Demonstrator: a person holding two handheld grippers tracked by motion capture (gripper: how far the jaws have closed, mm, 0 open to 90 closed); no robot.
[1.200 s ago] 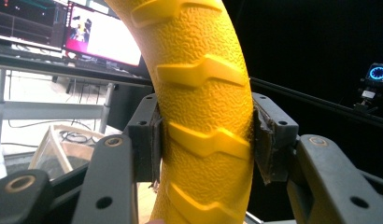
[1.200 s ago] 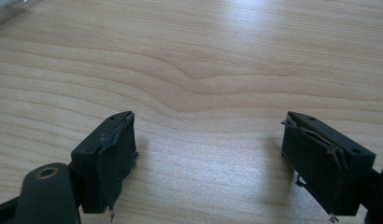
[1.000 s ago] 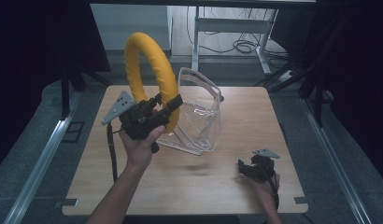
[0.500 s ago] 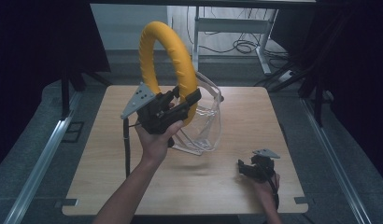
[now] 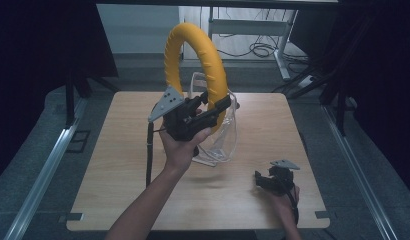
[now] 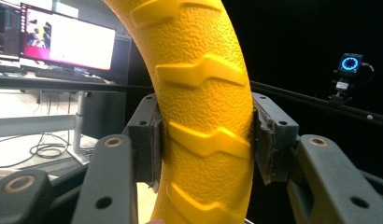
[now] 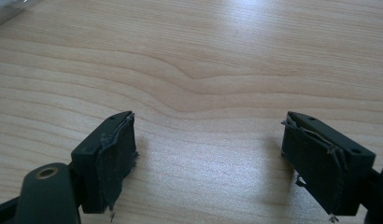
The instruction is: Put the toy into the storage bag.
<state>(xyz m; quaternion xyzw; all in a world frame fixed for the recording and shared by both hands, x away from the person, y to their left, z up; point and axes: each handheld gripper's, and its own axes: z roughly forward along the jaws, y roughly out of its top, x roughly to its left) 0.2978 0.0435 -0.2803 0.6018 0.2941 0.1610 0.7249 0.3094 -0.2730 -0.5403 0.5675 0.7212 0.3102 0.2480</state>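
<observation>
A big yellow ring point(image 5: 197, 70) with tyre-like tread stands upright in the air above the wooden table point(image 5: 118, 170). My left gripper point(image 5: 213, 107) is shut on its lower part. In the left gripper view the ring point(image 6: 199, 102) is clamped between both pads point(image 6: 154, 144). Behind and below the ring a clear plastic container point(image 5: 224, 135) rests on the table. My right gripper point(image 5: 263, 180) lies low at the table's near right, open. The right gripper view has its fingers point(image 7: 110, 158) spread wide over bare wood point(image 7: 208, 56), nothing between them.
A black cable point(image 5: 149, 155) hangs from the left gripper down to the table. Metal rails point(image 5: 48, 165) run along both sides of the table. A desk frame and cables point(image 5: 253, 47) sit on the floor beyond the far edge.
My left gripper has carried the yellow ring rightward and toward the table's middle, now in front of the clear container. The right gripper has stayed put.
</observation>
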